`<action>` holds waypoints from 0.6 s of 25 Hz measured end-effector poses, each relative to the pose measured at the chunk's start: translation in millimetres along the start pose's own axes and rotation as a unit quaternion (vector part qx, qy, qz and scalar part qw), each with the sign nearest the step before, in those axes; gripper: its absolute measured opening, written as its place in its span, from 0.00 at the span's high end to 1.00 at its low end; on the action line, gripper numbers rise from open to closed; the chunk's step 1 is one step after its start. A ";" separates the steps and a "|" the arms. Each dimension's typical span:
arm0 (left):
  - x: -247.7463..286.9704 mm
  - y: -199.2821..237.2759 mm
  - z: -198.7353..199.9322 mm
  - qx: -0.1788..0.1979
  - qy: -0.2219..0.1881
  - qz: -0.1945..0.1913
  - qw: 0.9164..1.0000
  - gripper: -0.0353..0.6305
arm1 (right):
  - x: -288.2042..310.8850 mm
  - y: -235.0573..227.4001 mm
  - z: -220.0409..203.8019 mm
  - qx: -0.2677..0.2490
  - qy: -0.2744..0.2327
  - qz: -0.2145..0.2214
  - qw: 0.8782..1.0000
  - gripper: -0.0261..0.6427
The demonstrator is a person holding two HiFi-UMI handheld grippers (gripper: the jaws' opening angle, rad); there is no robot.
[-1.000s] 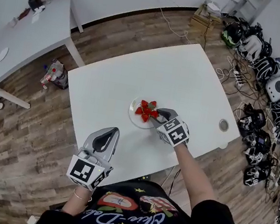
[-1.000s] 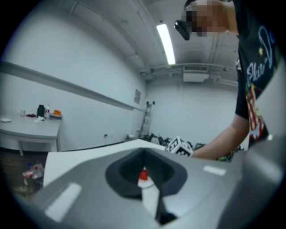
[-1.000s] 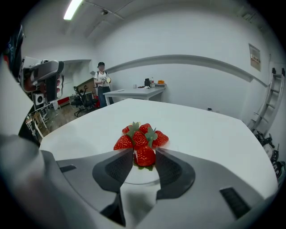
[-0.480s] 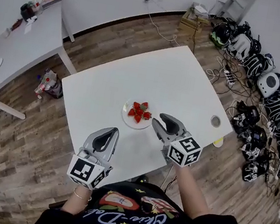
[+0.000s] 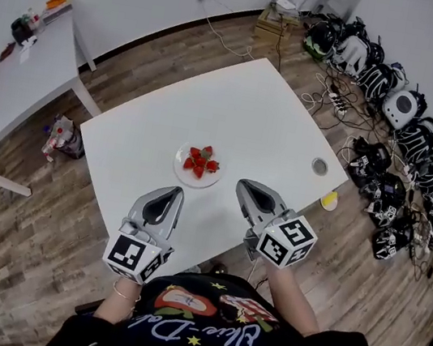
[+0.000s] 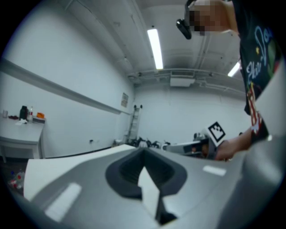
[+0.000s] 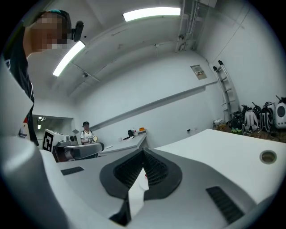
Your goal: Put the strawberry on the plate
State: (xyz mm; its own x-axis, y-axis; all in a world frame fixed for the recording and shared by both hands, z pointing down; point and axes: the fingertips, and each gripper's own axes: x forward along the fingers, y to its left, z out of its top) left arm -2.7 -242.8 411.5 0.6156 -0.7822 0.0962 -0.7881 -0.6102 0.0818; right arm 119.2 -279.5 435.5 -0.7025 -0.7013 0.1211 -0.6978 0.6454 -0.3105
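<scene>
Several red strawberries (image 5: pixel 200 160) lie together on a small white plate (image 5: pixel 178 169) near the middle of the white table (image 5: pixel 242 115). Both grippers hover over the table's near edge, short of the plate and apart from it. My left gripper (image 5: pixel 169 193) sits below and left of the plate with its jaws closed together and nothing between them (image 6: pixel 143 157). Below and right of the plate is my right gripper (image 5: pixel 245 187), also shut and empty (image 7: pixel 143 155). Neither gripper view shows the plate or the berries.
A round grommet (image 5: pixel 319 166) sits in the table's right side, a yellow object (image 5: pixel 329 201) below its edge. Helmets and cables (image 5: pixel 400 158) line the floor at the right. A second white table (image 5: pixel 20 69) stands at the left, a bag (image 5: pixel 58 138) beside it.
My right gripper has drawn back from the plate toward the near table edge and its jaws have closed empty. The strawberries stay on the plate. The left gripper has hardly moved.
</scene>
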 end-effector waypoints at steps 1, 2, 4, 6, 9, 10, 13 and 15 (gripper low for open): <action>0.2 -1.9 0.1 0.001 0.000 -0.002 1.000 0.95 | -1.5 0.7 -0.6 0.000 0.001 -0.001 1.000 0.94; 0.3 -3.1 -0.2 0.001 0.000 -0.004 1.000 0.95 | -2.7 1.6 -1.5 -0.001 0.001 -0.001 1.000 0.94; 0.1 -4.0 -0.4 0.002 0.000 -0.007 1.000 0.95 | -3.8 3.6 -3.0 -0.002 0.002 0.001 1.000 0.94; -1.0 -4.7 -0.5 0.002 0.000 -0.007 1.000 0.95 | -5.0 6.1 -3.7 0.000 0.004 0.006 1.000 0.94; -1.7 -7.3 -1.3 0.002 0.004 -0.008 1.000 0.95 | -7.0 8.7 -3.0 -0.002 0.005 0.012 1.000 0.94; -1.4 -8.7 -1.9 0.002 0.005 -0.009 1.000 0.95 | -7.7 8.7 -3.1 -0.002 0.006 0.013 1.000 0.94; -0.3 -11.1 -2.5 0.001 0.014 -0.009 1.000 0.95 | -8.6 7.1 -3.7 -0.002 0.007 0.013 1.000 0.94; -0.5 -9.7 -2.5 0.000 0.017 -0.009 1.000 0.95 | -5.8 7.8 -3.4 -0.003 0.008 0.012 1.000 0.94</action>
State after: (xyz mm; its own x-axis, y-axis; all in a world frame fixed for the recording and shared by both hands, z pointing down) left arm 4.7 -236.2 413.1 0.6295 -0.7663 0.1288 -0.7769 -0.6241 0.0836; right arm 117.3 -269.3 435.6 -0.7216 -0.6803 0.1281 -0.6809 0.6642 -0.3085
